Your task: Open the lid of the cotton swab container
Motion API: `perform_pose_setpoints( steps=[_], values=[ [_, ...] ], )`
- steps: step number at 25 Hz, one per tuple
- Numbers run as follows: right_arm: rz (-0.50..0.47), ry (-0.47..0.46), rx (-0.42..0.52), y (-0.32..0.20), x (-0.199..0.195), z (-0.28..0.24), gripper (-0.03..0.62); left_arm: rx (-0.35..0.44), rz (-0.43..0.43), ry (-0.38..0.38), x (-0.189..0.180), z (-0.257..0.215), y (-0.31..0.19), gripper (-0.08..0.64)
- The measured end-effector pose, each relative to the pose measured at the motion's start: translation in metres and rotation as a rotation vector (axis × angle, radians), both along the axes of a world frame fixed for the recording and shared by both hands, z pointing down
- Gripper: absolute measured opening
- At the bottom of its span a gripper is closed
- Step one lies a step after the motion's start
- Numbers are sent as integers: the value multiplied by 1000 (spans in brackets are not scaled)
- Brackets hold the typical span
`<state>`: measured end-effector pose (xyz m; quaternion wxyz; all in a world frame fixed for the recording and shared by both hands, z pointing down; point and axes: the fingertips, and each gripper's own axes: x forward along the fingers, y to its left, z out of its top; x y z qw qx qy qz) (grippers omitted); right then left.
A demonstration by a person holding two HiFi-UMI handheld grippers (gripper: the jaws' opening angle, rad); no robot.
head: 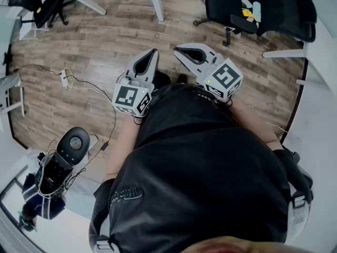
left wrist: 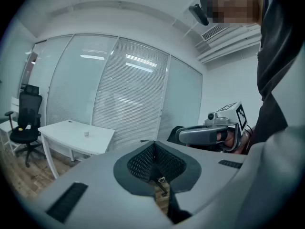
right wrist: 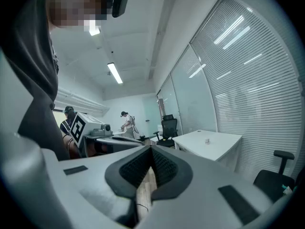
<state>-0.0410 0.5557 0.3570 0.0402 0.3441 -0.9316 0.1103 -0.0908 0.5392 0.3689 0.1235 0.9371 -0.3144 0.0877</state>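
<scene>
I cannot make out a cotton swab container for certain. A tiny white object (left wrist: 86,133) stands on a white table (left wrist: 71,138) by the blinds; in the right gripper view the same kind of small object (right wrist: 207,140) stands on a white table (right wrist: 217,147). Both grippers are held level in front of a dark shirt, above the wooden floor. My left gripper (head: 153,52) is shut with nothing between its jaws, and its ribbed pads (left wrist: 143,163) meet. My right gripper (head: 179,49) is shut and empty too, with its pads (right wrist: 164,168) closed together.
Black office chairs (head: 263,9) stand at the far right and another chair (head: 45,4) at the far left. White table legs (head: 155,1) rise ahead. A cable with a power strip (head: 67,78) lies on the floor. Two people (right wrist: 127,123) stand in the distance.
</scene>
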Motion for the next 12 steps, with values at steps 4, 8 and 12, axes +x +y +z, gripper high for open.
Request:
perform_pose_setpoints(
  steps=[4,8,12],
  values=[
    [21,0,-2,4,12,0,23,-9,35,-1,18,2,4,15],
    [48,3,-2,3,22,0,23,-3,90,-2,35,1,6,15],
    [86,-3,-14,-4,31,0,23,-13,106,17,39,1,-1,15]
  ],
)
